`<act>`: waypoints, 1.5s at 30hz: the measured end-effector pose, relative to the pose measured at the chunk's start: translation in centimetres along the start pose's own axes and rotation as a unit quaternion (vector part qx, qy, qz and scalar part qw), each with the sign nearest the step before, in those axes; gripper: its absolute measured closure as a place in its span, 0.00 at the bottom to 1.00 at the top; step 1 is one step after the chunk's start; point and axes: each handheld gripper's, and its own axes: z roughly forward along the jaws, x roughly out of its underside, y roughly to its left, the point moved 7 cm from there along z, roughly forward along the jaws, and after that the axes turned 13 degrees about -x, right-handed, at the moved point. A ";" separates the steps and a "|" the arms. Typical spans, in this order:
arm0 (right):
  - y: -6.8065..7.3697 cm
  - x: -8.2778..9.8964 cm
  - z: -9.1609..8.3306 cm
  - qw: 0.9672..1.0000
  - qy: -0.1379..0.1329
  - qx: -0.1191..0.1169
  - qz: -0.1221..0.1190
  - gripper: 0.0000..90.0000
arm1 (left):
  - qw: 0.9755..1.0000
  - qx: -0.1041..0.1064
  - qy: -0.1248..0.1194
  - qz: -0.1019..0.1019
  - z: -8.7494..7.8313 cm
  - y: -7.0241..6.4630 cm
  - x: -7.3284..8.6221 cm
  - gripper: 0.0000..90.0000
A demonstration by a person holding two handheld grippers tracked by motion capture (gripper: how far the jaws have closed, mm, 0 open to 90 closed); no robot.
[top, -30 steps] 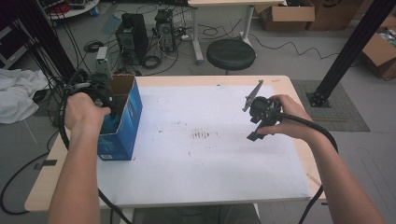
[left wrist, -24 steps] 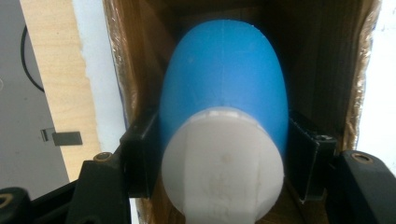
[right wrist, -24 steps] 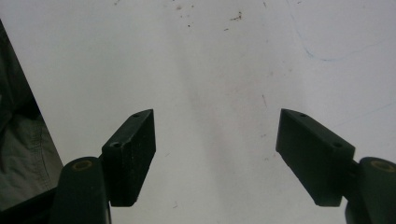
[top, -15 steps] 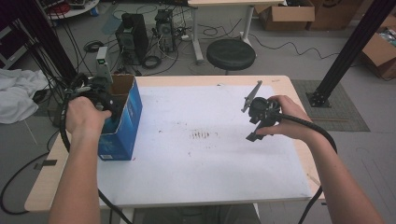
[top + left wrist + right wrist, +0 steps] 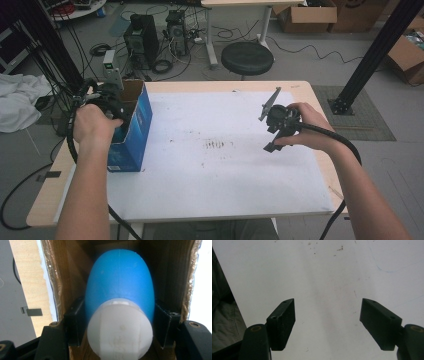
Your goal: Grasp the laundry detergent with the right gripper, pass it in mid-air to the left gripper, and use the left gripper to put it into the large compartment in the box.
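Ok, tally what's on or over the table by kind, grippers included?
Grippers: 2, left gripper and right gripper
Blue cardboard box: 1
Blue-and-white bottle, gripped inside the box: 1
Total: 4

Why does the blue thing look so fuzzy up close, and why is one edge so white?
Left gripper view: the blue and white object sits too near the lens, so it blurs; the table edge past the box wall is blown out. Right gripper view: claw soft, tabletop evenly lit. High view: sharp, slightly bent at the edges.

1 blue box (image 5: 131, 131), 1 blue-white bottle (image 5: 119, 302) (inside box), 2 grippers, 1 stool (image 5: 247, 58).
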 end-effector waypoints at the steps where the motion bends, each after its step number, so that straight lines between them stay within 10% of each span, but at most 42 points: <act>1: 0.0 0.0 0.0 1.000 0.000 0.000 0.000 0.32 | 1.000 0.000 0.000 0.000 0.0 0.0 0.0 0.42; 31: -0.2 0.4 0.0 1.000 0.002 0.000 0.003 0.32 | 1.000 0.004 0.003 -0.003 0.0 0.1 0.0 0.40; 45: -0.4 0.3 -0.1 1.000 0.002 -0.002 0.006 0.31 | 1.000 0.012 -0.014 0.009 -0.9 0.3 0.2 0.21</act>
